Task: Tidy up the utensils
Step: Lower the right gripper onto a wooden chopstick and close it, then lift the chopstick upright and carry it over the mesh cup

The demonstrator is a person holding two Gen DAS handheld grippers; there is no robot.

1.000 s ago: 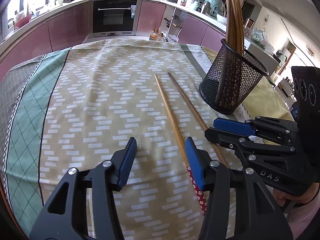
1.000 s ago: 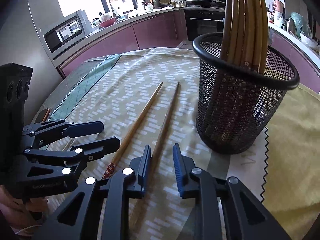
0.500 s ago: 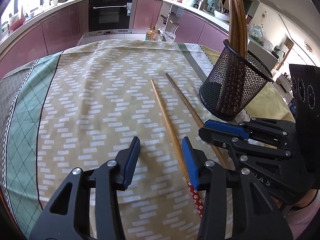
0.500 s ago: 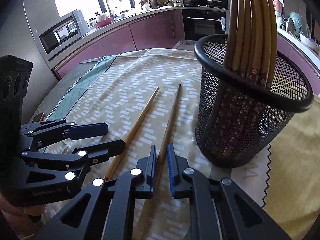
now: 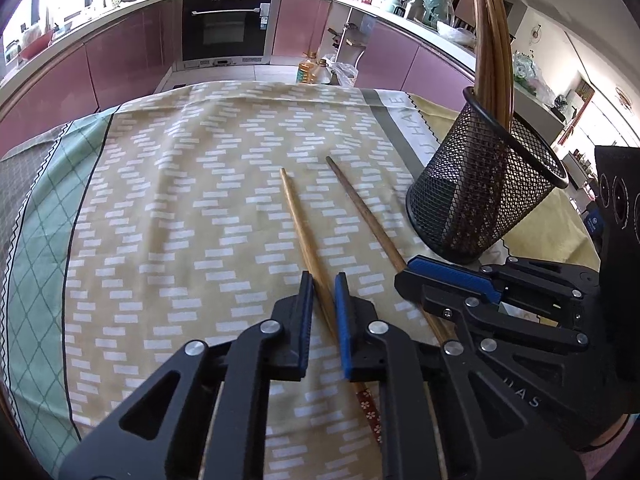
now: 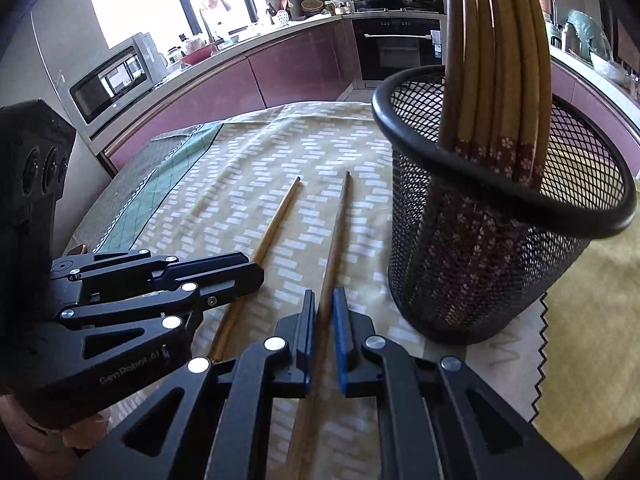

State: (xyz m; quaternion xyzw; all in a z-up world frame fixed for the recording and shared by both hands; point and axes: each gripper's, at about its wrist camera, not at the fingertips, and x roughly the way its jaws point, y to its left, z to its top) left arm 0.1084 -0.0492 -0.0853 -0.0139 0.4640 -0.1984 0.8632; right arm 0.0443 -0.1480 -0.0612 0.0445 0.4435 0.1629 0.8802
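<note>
The tablecloth's (image 5: 240, 184) grey band reads "HAVE"; the left claw's (image 6: 240, 276) body reads "GenRobot.AI".

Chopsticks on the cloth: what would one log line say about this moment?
left gripper: shut on light chopstick | right gripper: shut on dark chopstick | both chopsticks lying on cloth | basket: upright, holds other chopsticks

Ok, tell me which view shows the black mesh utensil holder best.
The right wrist view: the black mesh utensil holder looms close, rim and flower-patterned chopstick ends clear. The left wrist view shows it smaller, near the right edge.
</note>
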